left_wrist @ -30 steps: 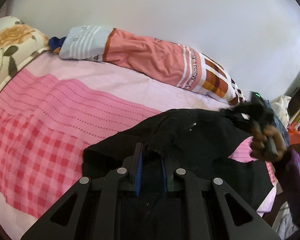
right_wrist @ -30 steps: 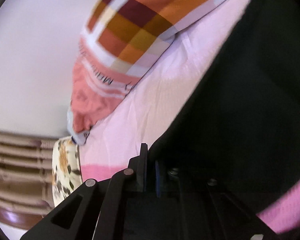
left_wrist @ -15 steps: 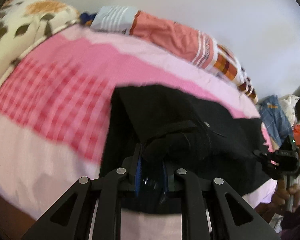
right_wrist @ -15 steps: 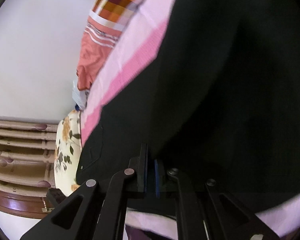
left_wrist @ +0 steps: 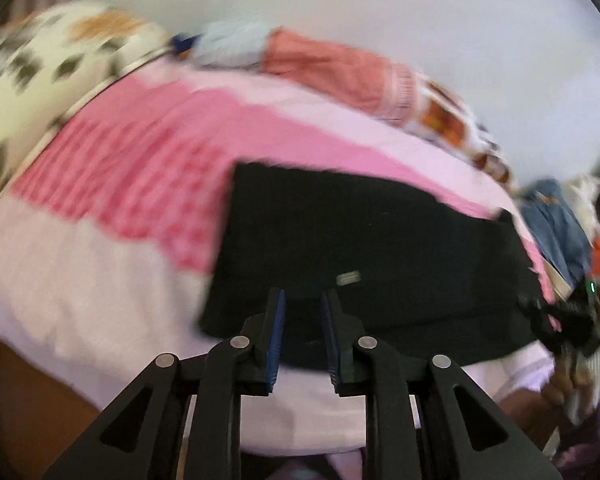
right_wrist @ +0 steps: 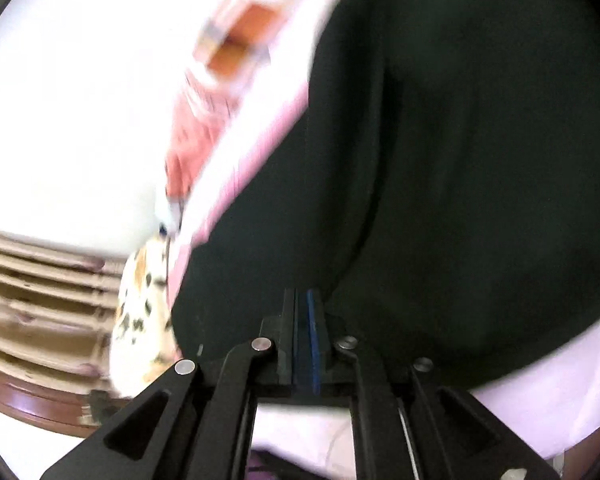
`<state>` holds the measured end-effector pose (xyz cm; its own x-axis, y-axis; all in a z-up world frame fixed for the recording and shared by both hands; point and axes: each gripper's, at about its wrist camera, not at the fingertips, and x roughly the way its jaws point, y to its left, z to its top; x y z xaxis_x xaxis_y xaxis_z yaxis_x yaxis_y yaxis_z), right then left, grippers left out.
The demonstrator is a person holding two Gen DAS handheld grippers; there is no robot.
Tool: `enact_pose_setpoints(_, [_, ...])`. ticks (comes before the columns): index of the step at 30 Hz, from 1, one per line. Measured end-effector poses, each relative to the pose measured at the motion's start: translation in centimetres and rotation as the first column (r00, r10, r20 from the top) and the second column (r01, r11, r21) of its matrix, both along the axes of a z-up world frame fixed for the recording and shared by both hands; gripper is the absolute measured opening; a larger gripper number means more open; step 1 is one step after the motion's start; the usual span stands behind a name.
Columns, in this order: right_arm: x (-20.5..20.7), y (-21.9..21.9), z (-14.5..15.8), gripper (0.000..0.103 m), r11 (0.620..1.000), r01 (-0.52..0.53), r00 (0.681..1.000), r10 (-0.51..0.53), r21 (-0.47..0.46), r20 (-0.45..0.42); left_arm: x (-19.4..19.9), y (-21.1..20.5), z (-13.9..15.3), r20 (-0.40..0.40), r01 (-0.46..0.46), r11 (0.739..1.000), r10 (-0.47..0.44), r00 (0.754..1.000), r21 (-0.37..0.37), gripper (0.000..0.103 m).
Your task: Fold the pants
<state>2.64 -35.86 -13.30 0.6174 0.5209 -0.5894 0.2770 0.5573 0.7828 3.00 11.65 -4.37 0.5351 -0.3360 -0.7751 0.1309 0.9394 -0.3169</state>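
The black pants (left_wrist: 364, 248) lie spread flat as a wide dark slab on the pink bed cover (left_wrist: 148, 168), near the front edge. My left gripper (left_wrist: 303, 300) is open with a gap between its blue pads, just at the pants' near edge, holding nothing. In the right wrist view the pants (right_wrist: 480, 168) fill most of the frame. My right gripper (right_wrist: 305, 300) has its fingers pressed together at the fabric's edge; whether cloth is pinched is unclear. The right gripper also shows in the left wrist view (left_wrist: 568, 316), at the pants' right end.
A long orange and striped bolster (left_wrist: 340, 68) lies along the wall at the back. A floral pillow (left_wrist: 48, 64) sits at the left. Blue denim clothes (left_wrist: 556, 224) are piled at the right. A wooden headboard (right_wrist: 40, 292) shows in the right wrist view.
My left gripper has let go of the bunched black fabric and opened. The pants now lie flat on the bed. Both views are blurred by motion.
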Motion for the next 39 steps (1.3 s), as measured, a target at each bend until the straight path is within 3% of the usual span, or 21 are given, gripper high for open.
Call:
enact_pose_setpoints(1, [0.1, -2.3, 0.7, 0.016, 0.997, 0.038, 0.999, -0.037, -0.069, 0.02, 0.3, -1.5, 0.6, 0.015, 0.041, 0.999, -0.041, 0.999, 0.002, 0.029])
enact_pose_setpoints(2, [0.1, -4.1, 0.8, 0.02, 0.994, 0.073, 0.997, -0.071, -0.082, 0.026, 0.8, -3.2, 1.1, 0.019, 0.093, 0.996, -0.093, 0.995, -0.006, 0.045])
enact_pose_setpoints(4, [0.2, -8.4, 0.3, 0.029, 0.989, 0.149, 0.988, -0.148, -0.008, 0.05, 2.0, -6.9, 1.6, 0.023, 0.192, 0.981, -0.191, 0.981, -0.032, 0.06])
enact_pose_setpoints(8, [0.8, -15.1, -0.9, 0.029, 0.958, 0.284, 0.957, -0.287, 0.049, 0.052, 3.6, -15.5, 0.7, -0.027, 0.36, 0.928, -0.364, 0.931, -0.097, 0.06])
enact_pose_setpoints(12, [1.8, -20.4, -2.1, 0.029, 0.923, 0.369, 0.927, -0.375, 0.111, 0.029, 4.3, -22.1, -1.4, -0.087, 0.444, 0.87, -0.469, 0.879, -0.213, 0.06])
enact_pose_setpoints(19, [6.2, -26.8, -1.4, 0.029, 0.926, 0.375, 0.927, -0.376, -0.045, -0.012, 3.6, -30.7, -4.6, -0.113, 0.559, 0.819, -0.572, 0.812, -0.129, 0.06])
enact_pose_setpoints(22, [7.0, -27.9, -1.7, 0.033, 0.92, 0.365, 0.923, -0.378, -0.145, -0.072, 3.7, -32.3, -5.9, -0.133, 0.57, 0.817, -0.577, 0.806, -0.086, 0.06])
enact_pose_setpoints(24, [7.4, -28.3, -2.8, 0.035, 0.932, 0.342, 0.928, -0.356, -0.124, -0.113, 4.0, -32.4, -6.8, -0.155, 0.556, 0.824, -0.567, 0.809, -0.111, 0.06])
enact_pose_setpoints(26, [7.2, -28.3, -4.2, 0.034, 0.929, 0.355, 0.913, -0.368, -0.104, -0.176, 4.2, -32.0, -7.0, -0.154, 0.54, 0.83, -0.557, 0.816, -0.138, 0.06])
enact_pose_setpoints(30, [6.3, -28.8, -4.6, 0.034, 0.909, 0.413, 0.894, -0.416, -0.058, -0.165, 4.8, -31.9, -6.9, -0.165, 0.535, 0.83, -0.556, 0.814, -0.157, 0.06])
enact_pose_setpoints(34, [7.0, -29.3, -5.3, 0.04, 0.907, 0.421, 0.899, -0.415, 0.013, -0.139, 4.6, -31.9, -7.0, -0.155, 0.541, 0.827, -0.56, 0.814, -0.151, 0.061])
enact_pose_setpoints(37, [7.9, -28.9, -5.0, 0.05, 0.911, 0.411, 0.907, -0.404, 0.035, -0.116, 4.2, -31.9, -7.2, -0.144, 0.547, 0.826, -0.563, 0.814, -0.138, 0.062])
enact_pose_setpoints(39, [8.6, -27.9, -5.0, 0.051, 0.919, 0.391, 0.917, -0.385, 0.047, -0.102, 4.1, -32.0, -7.2, -0.144, 0.545, 0.827, -0.561, 0.815, -0.135, 0.064])
